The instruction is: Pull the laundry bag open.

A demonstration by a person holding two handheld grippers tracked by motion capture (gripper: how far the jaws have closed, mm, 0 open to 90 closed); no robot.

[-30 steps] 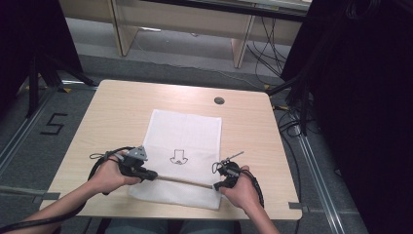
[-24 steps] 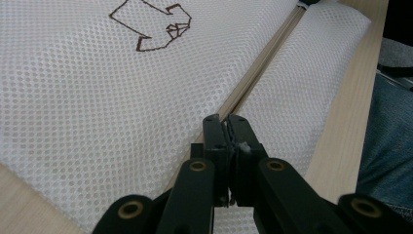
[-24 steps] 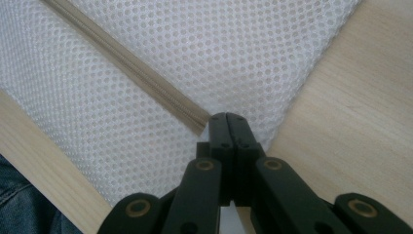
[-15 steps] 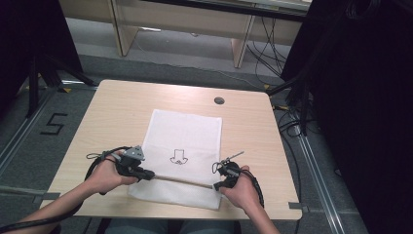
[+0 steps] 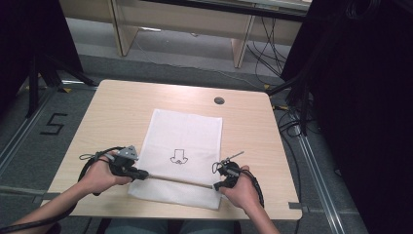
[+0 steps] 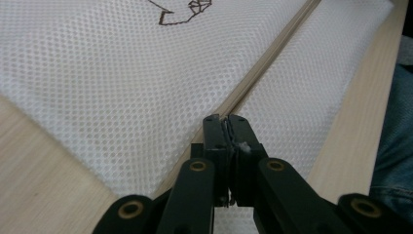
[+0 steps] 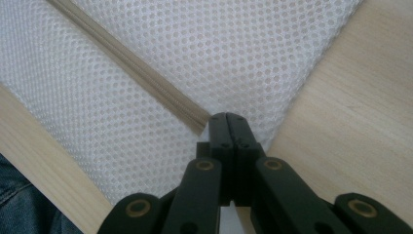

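Note:
A white mesh bag (image 5: 187,131) lies flat on the wooden table (image 5: 122,107), with a small dark line drawing (image 5: 179,157) printed on it. A beige zipper (image 5: 180,180) runs across the bag near its front edge. My left gripper (image 5: 144,174) sits at the zipper's left end; in the left gripper view it (image 6: 227,124) is shut on a small pale piece at the zipper (image 6: 272,53), probably the pull. At the zipper's right end, my right gripper (image 5: 216,185) is shut on the mesh (image 7: 234,44) just beside the zipper's tip (image 7: 195,124).
A round cable hole (image 5: 219,101) is set in the table's far side. The table's front edge runs just behind both hands, with the person's jeans (image 6: 394,126) below it. A "5" (image 5: 53,124) is marked on the floor at left.
The left hand and its gripper have shifted slightly to the left along the zipper line. The right gripper has stayed put.

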